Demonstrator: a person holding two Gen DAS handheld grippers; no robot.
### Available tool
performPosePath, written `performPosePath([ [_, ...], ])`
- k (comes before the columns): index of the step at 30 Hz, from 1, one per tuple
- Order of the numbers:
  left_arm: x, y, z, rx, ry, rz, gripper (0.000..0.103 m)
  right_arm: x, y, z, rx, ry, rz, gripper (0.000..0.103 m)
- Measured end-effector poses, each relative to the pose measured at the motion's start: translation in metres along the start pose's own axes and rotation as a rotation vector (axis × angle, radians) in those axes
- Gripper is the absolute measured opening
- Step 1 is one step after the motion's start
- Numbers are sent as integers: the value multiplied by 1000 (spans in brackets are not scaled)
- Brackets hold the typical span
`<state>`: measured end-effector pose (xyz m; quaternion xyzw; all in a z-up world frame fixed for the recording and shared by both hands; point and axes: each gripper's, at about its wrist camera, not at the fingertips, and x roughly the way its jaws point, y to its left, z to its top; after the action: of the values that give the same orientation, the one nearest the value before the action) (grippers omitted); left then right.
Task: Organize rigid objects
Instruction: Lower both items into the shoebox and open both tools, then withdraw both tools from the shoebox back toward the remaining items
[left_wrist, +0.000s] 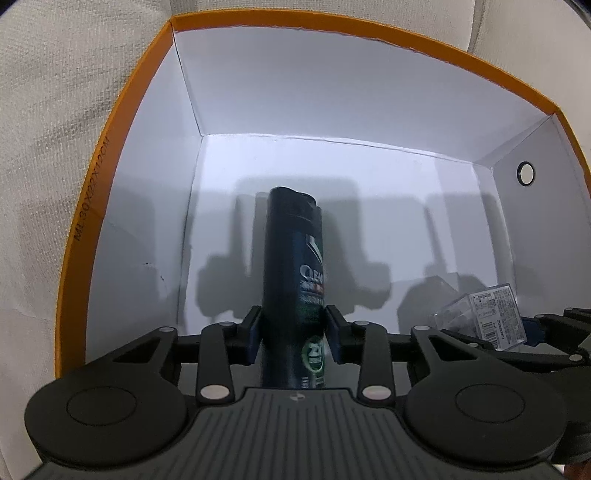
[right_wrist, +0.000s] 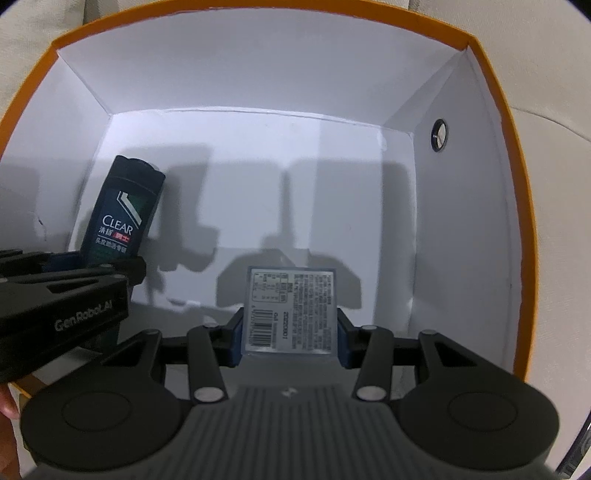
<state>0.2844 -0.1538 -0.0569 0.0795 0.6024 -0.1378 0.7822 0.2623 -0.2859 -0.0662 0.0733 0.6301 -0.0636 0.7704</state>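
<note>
Pale woven fabric surface all around

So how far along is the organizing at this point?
Nothing looks released yet. The left gripper holds the dark Clear bottle and the right gripper the clear labelled box, both inside the orange-rimmed box. Letting go remains.

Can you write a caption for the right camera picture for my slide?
Right hand-held gripper lowers a clear labelled box into the orange-rimmed box, beside a dark shampoo bottle.
</note>
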Motion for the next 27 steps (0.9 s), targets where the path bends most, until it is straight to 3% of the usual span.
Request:
performPosePath([
  [1, -1, 0, 0, 5, -8, -4, 40, 3, 3, 3, 0, -4, -3, 48],
  [5, -8, -1, 2, 9, -34, -10, 68, 3, 7, 4, -2, -17, -17, 49],
  [11, -14, 1, 2, 1, -35, -10, 69, -5, 7, 2, -18, -55, -13, 53],
  [16, -40, 7, 3, -9, -86, -39, 67, -30, 9, -4, -43, -130, -11, 56],
  [19, -70, 11, -5, -9, -137, -66, 65, -61, 11, -10, -51, -205, -5, 56],
  [22, -110, 14, -20, 29, -209, -42, 66, -94, 15, -20, -53, -258, -6, 59],
  [27, -172, 24, -70, 50, -320, -34, 73, -146, 22, -56, -55, -297, -1, 61],
])
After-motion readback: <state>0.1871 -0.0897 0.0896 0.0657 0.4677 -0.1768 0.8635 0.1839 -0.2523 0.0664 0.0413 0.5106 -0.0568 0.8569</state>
